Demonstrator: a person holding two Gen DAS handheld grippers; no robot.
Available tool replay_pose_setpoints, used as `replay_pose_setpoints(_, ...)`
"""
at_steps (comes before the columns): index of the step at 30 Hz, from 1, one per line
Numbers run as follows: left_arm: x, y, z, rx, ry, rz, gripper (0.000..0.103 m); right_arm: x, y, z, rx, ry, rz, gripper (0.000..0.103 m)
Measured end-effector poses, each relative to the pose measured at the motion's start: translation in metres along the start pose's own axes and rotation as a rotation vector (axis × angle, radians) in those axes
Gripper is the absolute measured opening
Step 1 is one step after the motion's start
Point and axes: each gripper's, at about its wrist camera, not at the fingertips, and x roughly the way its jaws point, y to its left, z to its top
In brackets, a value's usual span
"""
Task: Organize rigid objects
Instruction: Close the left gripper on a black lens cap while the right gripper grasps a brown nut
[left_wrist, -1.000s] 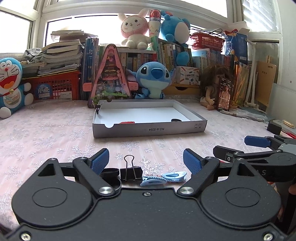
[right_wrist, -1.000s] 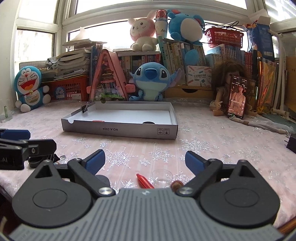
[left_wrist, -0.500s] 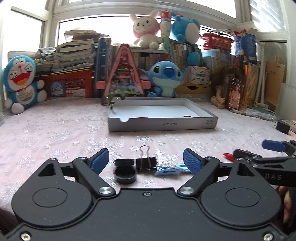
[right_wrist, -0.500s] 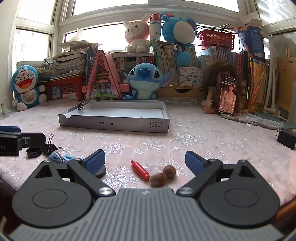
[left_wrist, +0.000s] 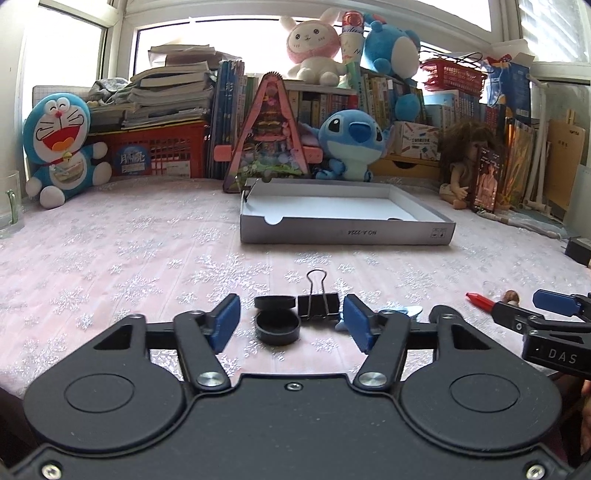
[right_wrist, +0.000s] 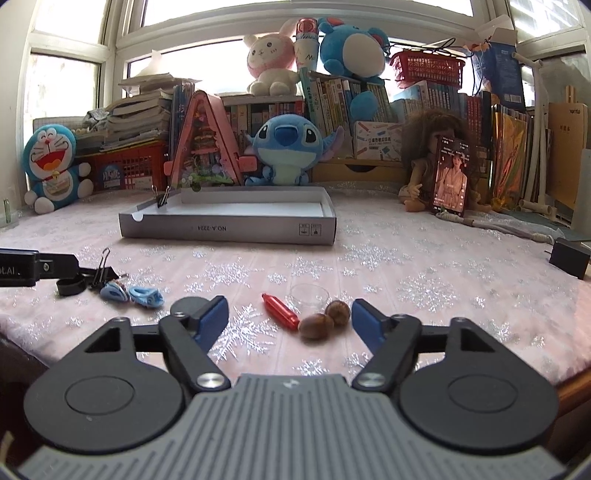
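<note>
On the pink snowflake cloth, my left gripper (left_wrist: 290, 325) has its jaws closing around a black round pot (left_wrist: 277, 326), its lid (left_wrist: 275, 302) and a black binder clip (left_wrist: 318, 304); the blue pads touch none of them. Two blue hair clips (left_wrist: 402, 312) peek out behind its right finger. My right gripper (right_wrist: 290, 323) is also closing, with a red crayon (right_wrist: 280, 312), two brown nuts (right_wrist: 316, 326) and a small clear cup (right_wrist: 309, 295) lying between its pads, all untouched. A shallow grey box (right_wrist: 229, 230) stands further back.
Plush toys, a doll, books and a red crate line the window wall behind the box. A binder clip (right_wrist: 162, 199) sits on the box's far left corner. A black adapter (right_wrist: 569, 258) lies at the right. The table's front edge runs just below the right gripper.
Both grippers' jaws have narrowed. The left view has swung left and drawn back, showing the pot and clip in full. The right view has dipped, bringing crayon and nuts into sight.
</note>
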Motion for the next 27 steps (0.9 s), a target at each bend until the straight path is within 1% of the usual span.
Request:
replay_pose_setpoints(6, 0.007, 0.004, -0.004, -0.006, 0.023, 0.029, 0.051, 0.003, -0.001, -0.003, -0.009, 0.018, -0.009, 0.060)
replay_pose_setpoints(8, 0.011, 0.005, -0.005, -0.010, 0.039, 0.029, 0.047, 0.005, -0.001, -0.003, -0.011, 0.023, -0.011, 0.058)
replay_pose_setpoints(13, 0.020, 0.008, -0.007, -0.022, 0.067, 0.026, 0.045, 0.011, -0.002, -0.003, -0.007, 0.036, -0.029, 0.052)
replay_pose_setpoints(14, 0.022, 0.007, -0.008, -0.018, 0.067, 0.027, 0.042, 0.013, -0.002, -0.003, -0.008, 0.038, -0.039, 0.050)
replay_pose_setpoints(15, 0.024, 0.006, -0.008, -0.014, 0.068, 0.024, 0.035, 0.015, -0.001, -0.004, -0.015, 0.039, -0.051, 0.045)
replay_pose_setpoints(16, 0.027, 0.006, -0.009, -0.010, 0.070, 0.020, 0.032, 0.017, -0.001, -0.005, -0.028, 0.042, -0.066, 0.041)
replay_pose_setpoints(17, 0.030, 0.006, -0.010, -0.007, 0.076, 0.019, 0.030, 0.018, 0.000, -0.006, -0.037, 0.042, -0.081, 0.033)
replay_pose_setpoints(18, 0.031, 0.005, -0.010, -0.008, 0.076, 0.023, 0.030, 0.019, 0.001, -0.007, -0.041, 0.038, -0.089, 0.032)
replay_pose_setpoints(21, 0.031, 0.002, -0.010, -0.003, 0.070, 0.032, 0.030, 0.019, 0.000, -0.008, -0.040, 0.033, -0.075, 0.028)
replay_pose_setpoints(27, 0.020, -0.005, -0.009, 0.017, 0.050, 0.011, 0.029, 0.014, 0.000, -0.004, -0.027, 0.032, -0.060, 0.027)
